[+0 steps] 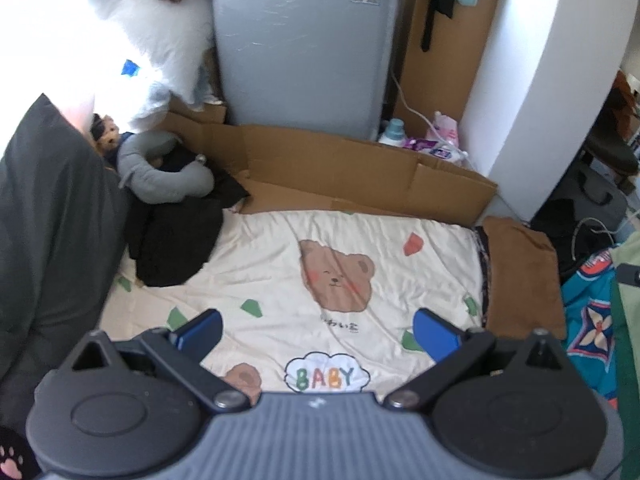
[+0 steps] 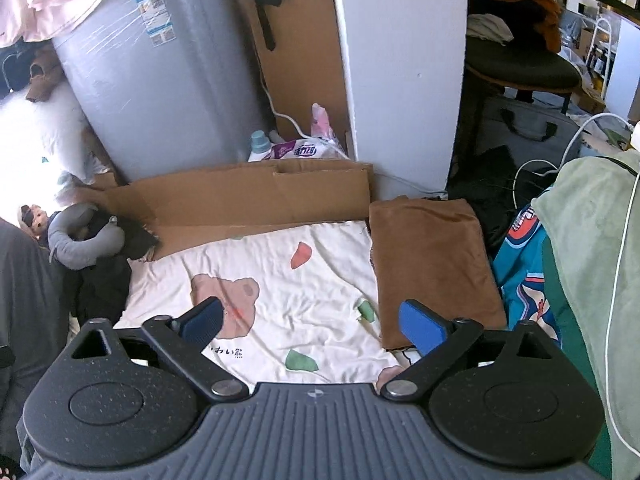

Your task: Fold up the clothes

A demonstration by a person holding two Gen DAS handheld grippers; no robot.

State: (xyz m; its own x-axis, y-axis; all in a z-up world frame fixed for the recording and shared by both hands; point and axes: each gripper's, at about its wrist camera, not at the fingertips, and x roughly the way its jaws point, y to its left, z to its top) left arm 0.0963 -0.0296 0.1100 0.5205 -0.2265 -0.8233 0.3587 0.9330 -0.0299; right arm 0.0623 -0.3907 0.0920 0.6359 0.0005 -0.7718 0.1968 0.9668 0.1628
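Two grippers, left gripper (image 1: 318, 330) and right gripper (image 2: 316, 320) fingers spread empty, one bear-print sheet (image 1: 280, 264), one folded brown garment (image 2: 432, 268)

Each handheld tool is showing a ribbed grey-blue plastic body flanked by two round black speckled housings, with black link arms pinned by silver screws. The left gripper (image 1: 318, 330) is carrying blue rectangular finger pads (image 1: 435, 334); the right gripper (image 2: 314, 322) is wearing matching blue pads (image 2: 422, 326).

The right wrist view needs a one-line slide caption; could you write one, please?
Open right gripper above the bear-print sheet, folded brown garment alongside it.
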